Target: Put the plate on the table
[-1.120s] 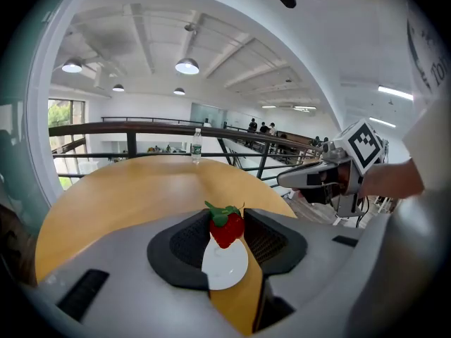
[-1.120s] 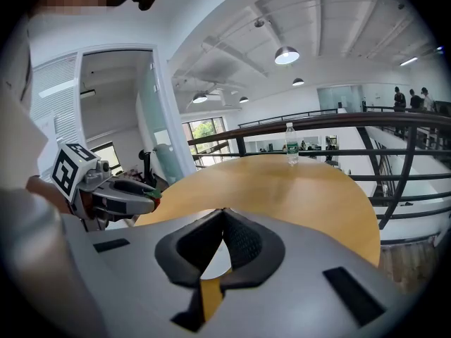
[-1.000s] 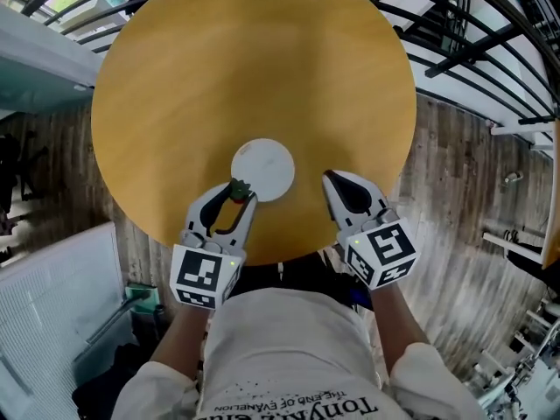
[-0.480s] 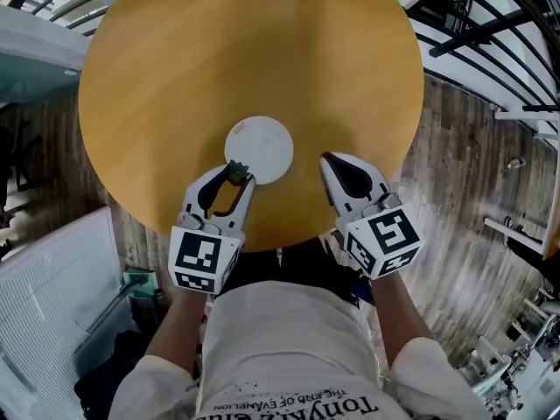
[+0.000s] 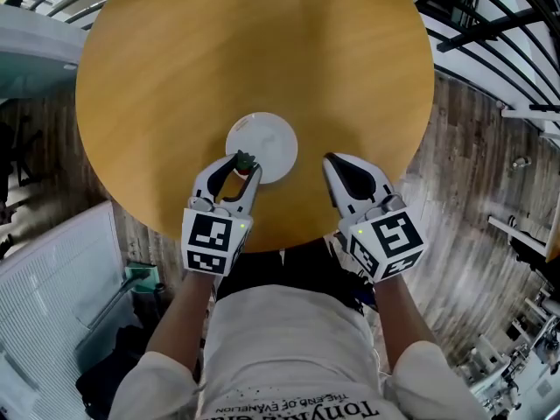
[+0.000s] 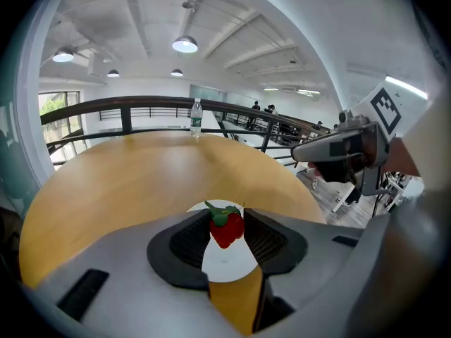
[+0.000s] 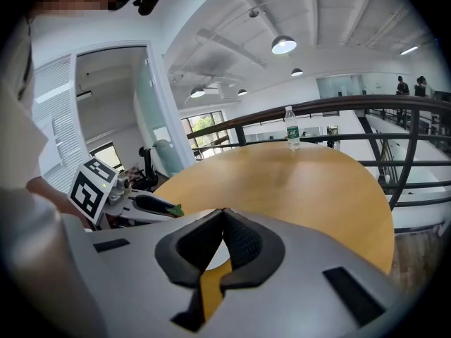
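Plate (image 5: 262, 147) is already set flat on table (image 5: 262, 51), near its 6 o'clock edge. Strawberry (image 6: 227, 227) is pinched in left gripper (image 5: 244, 166) over the plate's 7 o'clock rim. Right gripper (image 5: 331, 161) jaws are closed tip to tip, empty, at the plate's 4 o'clock. Strawberry is probably best lowered toward plate centre before release, plate left unnudged.

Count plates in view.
1. The white plate lies on the round table near its front edge, at the tips of the left hand-held gripper, which holds a strawberry. No others visible.
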{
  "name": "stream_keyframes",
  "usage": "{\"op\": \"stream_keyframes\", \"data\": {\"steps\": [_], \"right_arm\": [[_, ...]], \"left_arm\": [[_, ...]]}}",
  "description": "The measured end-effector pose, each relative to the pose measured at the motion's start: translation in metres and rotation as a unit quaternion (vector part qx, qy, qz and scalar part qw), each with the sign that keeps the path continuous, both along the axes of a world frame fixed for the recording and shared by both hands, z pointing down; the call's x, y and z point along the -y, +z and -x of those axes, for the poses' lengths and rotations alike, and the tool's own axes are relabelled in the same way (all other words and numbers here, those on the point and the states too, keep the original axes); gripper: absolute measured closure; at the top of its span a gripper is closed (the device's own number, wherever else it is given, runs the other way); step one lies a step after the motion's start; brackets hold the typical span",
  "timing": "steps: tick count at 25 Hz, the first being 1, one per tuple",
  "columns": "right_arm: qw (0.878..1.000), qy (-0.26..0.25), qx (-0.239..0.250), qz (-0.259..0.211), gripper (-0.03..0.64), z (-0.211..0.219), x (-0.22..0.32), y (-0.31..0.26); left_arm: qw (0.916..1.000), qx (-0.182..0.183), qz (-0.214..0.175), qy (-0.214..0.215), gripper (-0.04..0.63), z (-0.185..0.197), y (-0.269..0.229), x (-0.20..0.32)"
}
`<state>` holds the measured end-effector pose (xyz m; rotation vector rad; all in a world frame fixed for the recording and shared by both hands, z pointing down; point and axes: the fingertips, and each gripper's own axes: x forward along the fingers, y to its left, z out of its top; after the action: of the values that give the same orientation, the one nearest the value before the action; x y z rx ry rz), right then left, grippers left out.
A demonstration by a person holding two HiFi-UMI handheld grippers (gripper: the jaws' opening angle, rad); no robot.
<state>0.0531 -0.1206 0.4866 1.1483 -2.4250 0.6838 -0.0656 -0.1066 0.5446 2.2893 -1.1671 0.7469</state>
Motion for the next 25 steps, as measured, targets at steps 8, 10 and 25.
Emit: {"op": "stream_keyframes", "data": {"steps": [8,10,25], "right_arm": [[1.000,0.005,0.001,0.013,0.597,-0.002,-0.003,0.012],[1.000,0.006,0.000,0.015,0.597,-0.003,-0.004,0.014],[0.999,0.022,0.001,0.027,0.597,-0.013,-0.007,0.022]], "left_arm": [[0.9977,0.057,0.010,0.036,0.431,-0.008,0.038,0.007],[0.9970,0.065,0.017,0.037,0.431,-0.007,0.047,0.006],[0.9934,0.094,0.030,0.059,0.431,-0.017,0.075,0.015]]}}
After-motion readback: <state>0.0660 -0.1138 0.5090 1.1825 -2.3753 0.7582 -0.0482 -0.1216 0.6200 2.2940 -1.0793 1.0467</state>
